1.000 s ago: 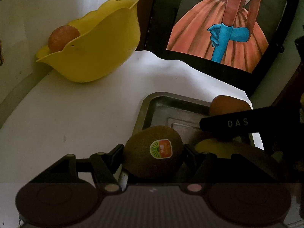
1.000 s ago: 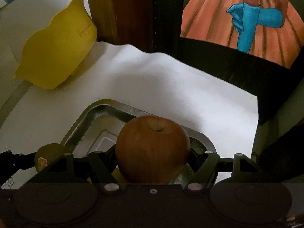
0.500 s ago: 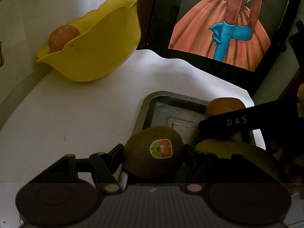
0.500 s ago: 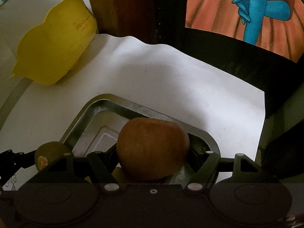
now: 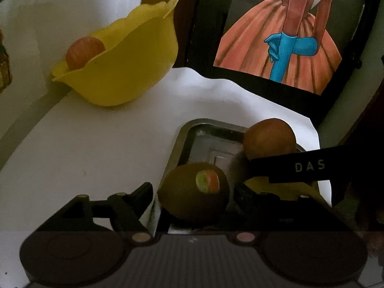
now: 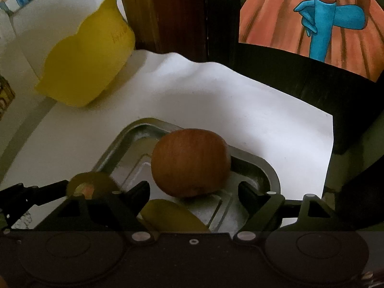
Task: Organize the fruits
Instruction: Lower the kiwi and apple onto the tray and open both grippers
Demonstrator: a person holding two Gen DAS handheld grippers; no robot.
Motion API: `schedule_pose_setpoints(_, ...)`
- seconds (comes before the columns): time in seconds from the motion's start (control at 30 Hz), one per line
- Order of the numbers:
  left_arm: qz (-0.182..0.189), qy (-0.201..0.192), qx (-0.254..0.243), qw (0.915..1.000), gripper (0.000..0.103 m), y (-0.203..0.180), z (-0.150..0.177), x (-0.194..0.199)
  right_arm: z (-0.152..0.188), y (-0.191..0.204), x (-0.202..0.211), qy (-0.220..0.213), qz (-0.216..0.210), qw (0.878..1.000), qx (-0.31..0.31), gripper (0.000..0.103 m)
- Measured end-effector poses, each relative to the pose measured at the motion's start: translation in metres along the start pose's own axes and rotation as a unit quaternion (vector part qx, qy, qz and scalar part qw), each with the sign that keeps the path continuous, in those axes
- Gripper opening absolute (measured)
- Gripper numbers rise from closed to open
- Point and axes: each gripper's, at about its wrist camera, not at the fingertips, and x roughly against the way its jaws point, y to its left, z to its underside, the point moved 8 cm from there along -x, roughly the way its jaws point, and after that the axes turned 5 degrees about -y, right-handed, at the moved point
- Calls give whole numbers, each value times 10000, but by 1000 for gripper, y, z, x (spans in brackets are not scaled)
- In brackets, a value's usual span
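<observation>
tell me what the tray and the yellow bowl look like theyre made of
Tray: looks like metal, probably steel or aluminium, going by its grey, dully reflective rim and pressed floor. Yellow bowl: likely moulded plastic, given its uniform opaque colour, smooth matte wall and thin scalloped rim, though glazed ceramic can't be ruled out.

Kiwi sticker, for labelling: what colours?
Green and orange, on the kiwi; clearest in the left wrist view.

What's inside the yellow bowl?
In the left wrist view, one round orange-red fruit pokes up above the rim of the yellow bowl. The bowl's wall hides the bottom, so I can't tell whether anything else is in there.
</observation>
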Motion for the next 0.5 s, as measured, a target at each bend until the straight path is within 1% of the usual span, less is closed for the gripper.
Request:
schedule_pose_setpoints(0.13,-101,-73,9,9999,81,-1,1,8,1,1,13,-187,-66,9998,-42,84)
schedule_pose_setpoints(0.33,-282,-282,52,9992,86,0,1,27,5,3,35,-502,-165,9986,-46,88)
schedule_pose_setpoints(0.5,-471,-436,179,9978,94,2,3,44,7,4,60,-833,-230,9963,-29,91)
